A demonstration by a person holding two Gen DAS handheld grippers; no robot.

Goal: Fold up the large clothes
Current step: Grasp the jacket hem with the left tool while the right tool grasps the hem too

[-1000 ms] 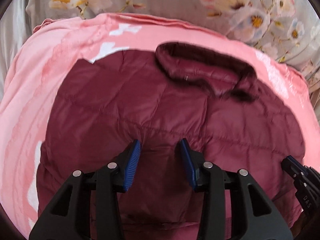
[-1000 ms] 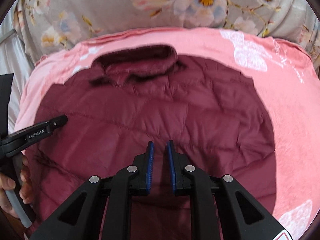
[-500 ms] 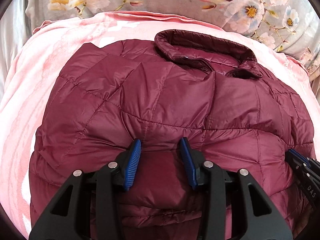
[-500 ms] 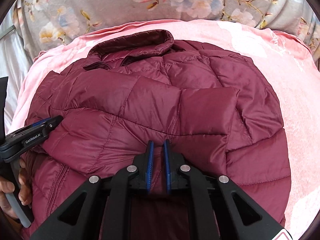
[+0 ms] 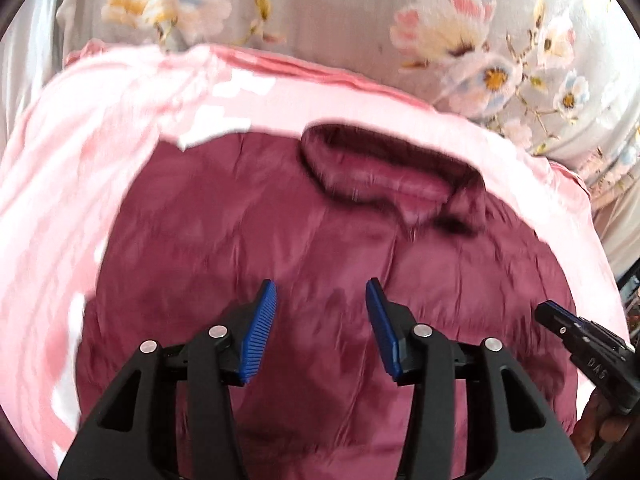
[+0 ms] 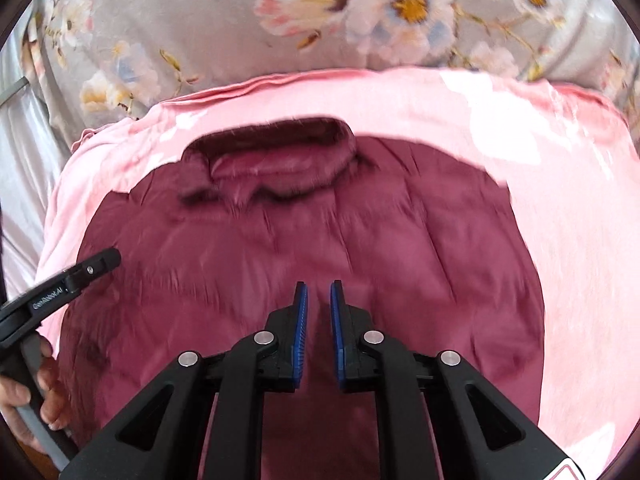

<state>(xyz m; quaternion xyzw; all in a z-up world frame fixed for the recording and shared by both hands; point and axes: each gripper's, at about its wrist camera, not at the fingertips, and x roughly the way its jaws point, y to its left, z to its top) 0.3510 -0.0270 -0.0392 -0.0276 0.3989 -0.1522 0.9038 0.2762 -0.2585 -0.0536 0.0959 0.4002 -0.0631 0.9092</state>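
Both tools hover over the folded maroon jacket [image 5: 320, 320]: left tool [image 5: 321, 300] opening, empty; right tool [image 6: 319, 304] opening from nearly closed, empty. Fold looks released; next, regrasp ahead for another fold.

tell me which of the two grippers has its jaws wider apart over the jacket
The left gripper: its blue pads stand wide and are opening over the maroon jacket. The right gripper shows only a narrow slit.
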